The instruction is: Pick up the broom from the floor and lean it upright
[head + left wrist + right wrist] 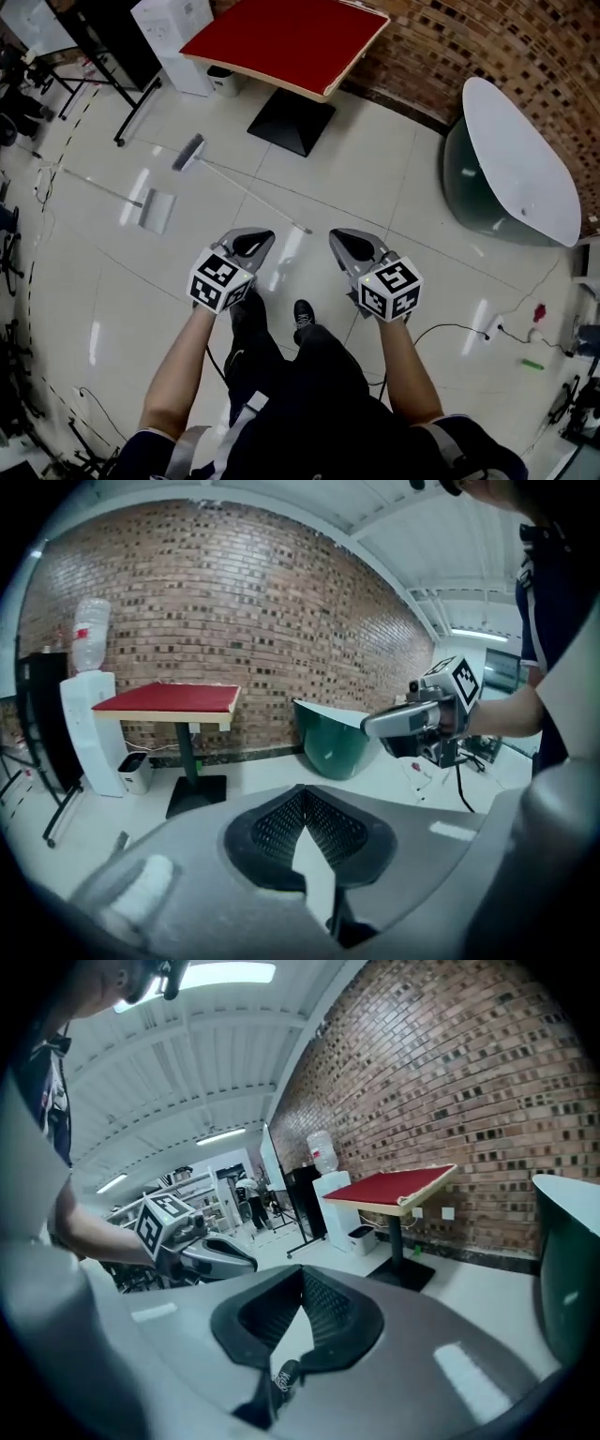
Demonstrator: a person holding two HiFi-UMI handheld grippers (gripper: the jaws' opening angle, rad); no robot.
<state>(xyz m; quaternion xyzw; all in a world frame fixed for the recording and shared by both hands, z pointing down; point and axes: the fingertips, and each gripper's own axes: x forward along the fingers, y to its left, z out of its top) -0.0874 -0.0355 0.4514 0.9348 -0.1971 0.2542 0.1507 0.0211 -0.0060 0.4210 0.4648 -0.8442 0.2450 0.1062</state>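
1. Left grey tongs point(266, 234), carrying its marker cube, has its jaws pressed together on nothing. The right grey tongs point(336, 234) looks pressed together and empty too. They hover side by side above the floor, pointing away from the person.
2. Just beyond their tips, and between them, lies the near end point(306, 229) of the long thin-handled grey broom point(246, 190). That end is a shade closer to the right tongs.
3. From there the broom's long axis slants off to the far left, flat on the glossy pale tiled floor point(375, 159). It ends in the grey brush head point(190, 152), near the black foot of the red-topped table point(291, 37).
4. Judged from this, the right tongs is better placed for the handle's end and the left for the shaft further along. Either would need to spread its jaws and drop lower first.
5. A grey long-handled dustpan point(157, 210) lies further left, apart from the broom.
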